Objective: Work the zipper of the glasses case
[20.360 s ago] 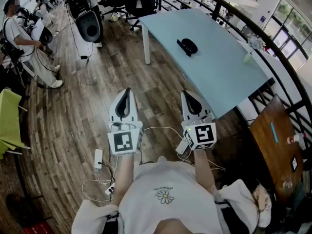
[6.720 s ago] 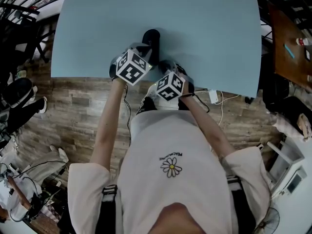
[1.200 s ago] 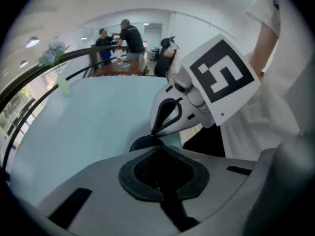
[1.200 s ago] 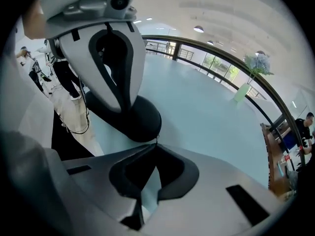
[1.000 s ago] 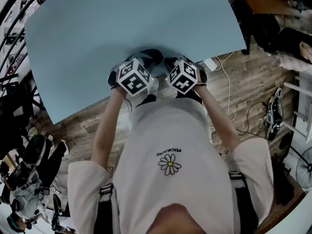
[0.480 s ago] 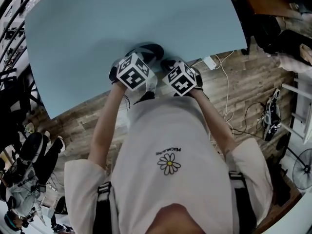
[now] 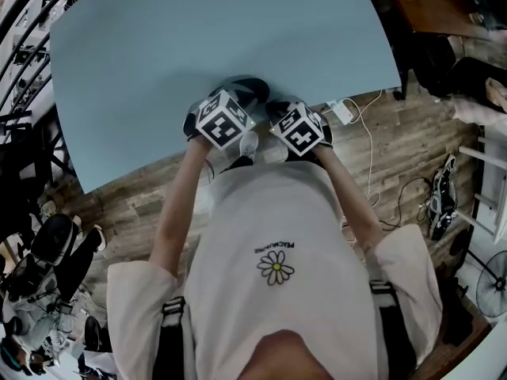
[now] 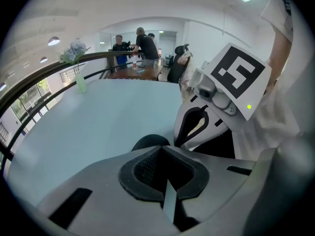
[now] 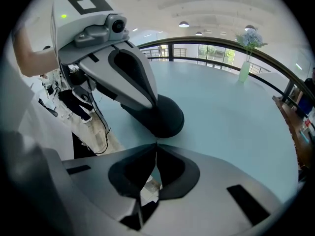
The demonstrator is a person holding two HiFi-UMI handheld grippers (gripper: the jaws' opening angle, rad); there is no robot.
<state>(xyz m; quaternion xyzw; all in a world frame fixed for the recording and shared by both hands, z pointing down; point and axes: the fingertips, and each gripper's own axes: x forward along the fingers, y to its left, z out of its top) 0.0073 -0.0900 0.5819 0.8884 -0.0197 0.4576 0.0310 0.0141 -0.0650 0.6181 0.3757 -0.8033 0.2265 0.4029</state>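
Observation:
The black glasses case [image 7: 252, 85] lies at the near edge of the light blue table [image 7: 198, 30]. Both grippers point steeply down at it, side by side. My left gripper [image 8: 161, 146] has its jaws together, and the case [image 8: 147, 141] shows as a dark dome just past the tips. The right gripper view shows the left gripper's fingers [image 9: 142, 90] resting on top of the case [image 9: 165, 119]. My right gripper [image 9: 156, 143] is shut, its tips at the near rim of the case. The zipper pull is hidden, so I cannot tell if either gripper pinches anything.
The table edge runs just under the grippers, with wooden floor, cables and a power strip [image 7: 342, 111] below it. A vase of flowers [image 9: 248, 53] stands at the far edge by the railing. Several people [image 8: 140, 43] stand at a distant desk.
Both grippers stay at the case on the table's near edge. The right gripper's marker cube has rolled slightly. The head view has shifted a little.

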